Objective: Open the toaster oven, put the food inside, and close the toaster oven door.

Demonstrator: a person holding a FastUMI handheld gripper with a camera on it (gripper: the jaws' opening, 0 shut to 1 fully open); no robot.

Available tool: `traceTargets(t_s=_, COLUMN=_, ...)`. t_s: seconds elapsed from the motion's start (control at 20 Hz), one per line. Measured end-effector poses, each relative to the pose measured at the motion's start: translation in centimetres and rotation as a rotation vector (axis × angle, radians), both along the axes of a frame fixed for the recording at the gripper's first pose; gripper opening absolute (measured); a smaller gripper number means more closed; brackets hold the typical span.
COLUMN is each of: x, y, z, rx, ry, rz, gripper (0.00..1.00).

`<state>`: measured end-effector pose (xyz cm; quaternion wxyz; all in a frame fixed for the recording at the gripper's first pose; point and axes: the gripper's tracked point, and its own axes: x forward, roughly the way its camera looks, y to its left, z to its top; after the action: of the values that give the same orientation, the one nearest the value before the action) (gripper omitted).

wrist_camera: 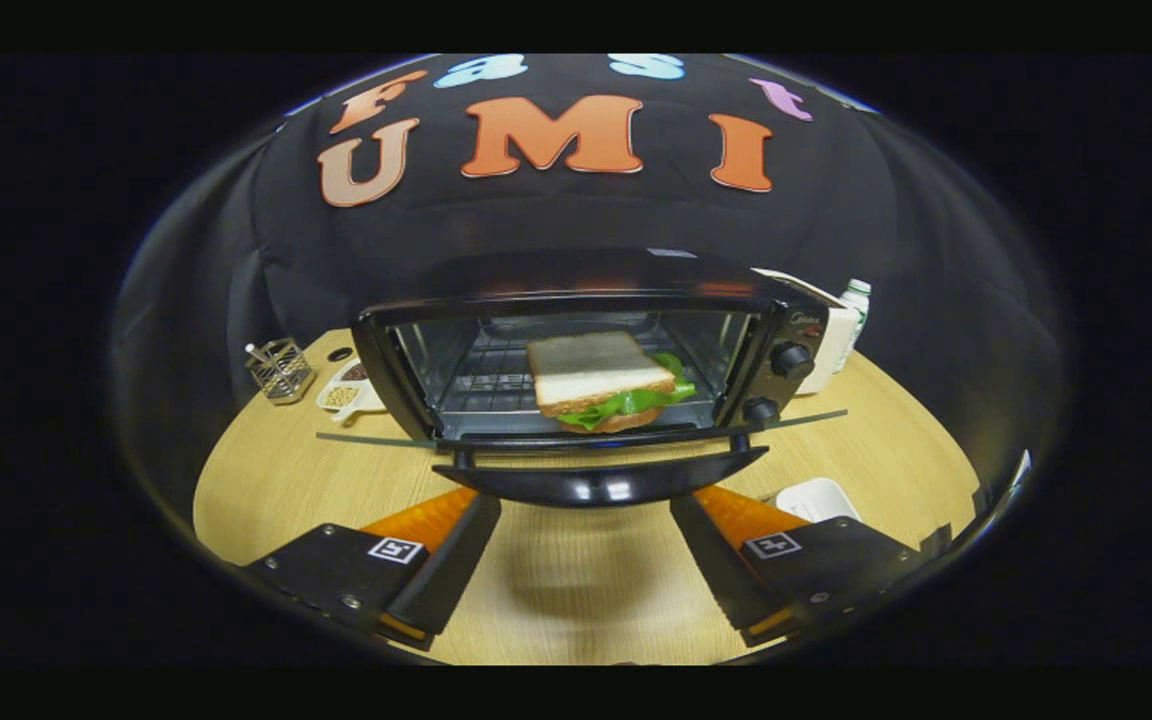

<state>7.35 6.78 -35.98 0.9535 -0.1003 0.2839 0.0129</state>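
the sandwich [599, 382] lies flat on the rack inside the toaster oven [586, 350], one corner and its lettuce toward the opening, long axis slanting across the cavity. the door [586, 440] hangs folded down, handle [601, 483] nearest, likely left open for loading. the claw [586, 520] stands wide and empty just below that handle, over the bench [266, 470].

The camera rides low on the gripper [586, 510], fingers spread wide, looking straight into the nearby open oven [591, 350] across the table [266, 480].
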Motion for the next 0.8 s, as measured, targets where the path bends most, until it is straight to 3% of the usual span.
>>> traceTargets(t_s=0.6, x=7.4, y=1.3, z=4.0, rx=-0.017, ry=-0.094, rz=0.038, gripper=1.00)
traceTargets(t_s=0.8, x=7.8, y=1.8, z=4.7, rx=-0.025, ry=-0.100, rz=0.052, gripper=1.00)
